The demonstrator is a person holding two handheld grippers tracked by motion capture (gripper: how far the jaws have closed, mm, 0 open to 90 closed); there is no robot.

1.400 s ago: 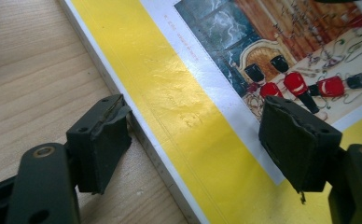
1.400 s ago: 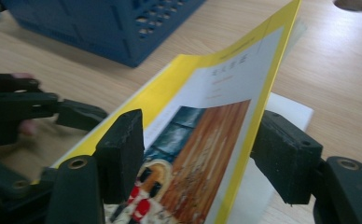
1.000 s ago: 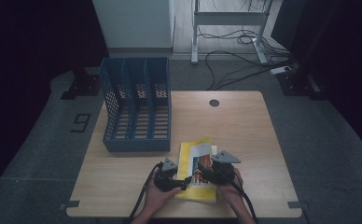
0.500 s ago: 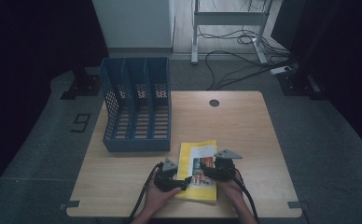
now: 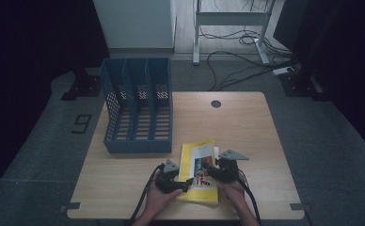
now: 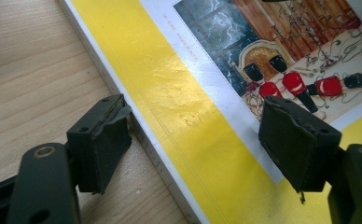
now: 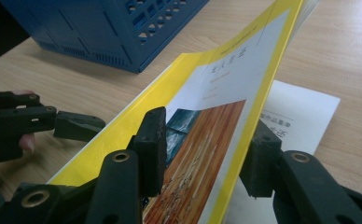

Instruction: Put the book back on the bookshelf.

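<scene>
Working at the near edge of the counter (image 5: 124, 188), we have a yellow book (image 5: 200, 173) lying in front of the blue file rack (image 5: 138, 106). Our left tool (image 6: 193, 149) sits at the book's left edge with its jaws standing apart: one over the bare wood beside the spine, the other above the printed cover, neither pressing. Our right tool (image 7: 205, 149) has the lifted front cover (image 7: 226, 88) between its jaws, which have just been closing; the cover's free edge stands tilted up off the white page (image 7: 295, 116) beneath. We cannot tell whether its pads press the cover yet.
</scene>
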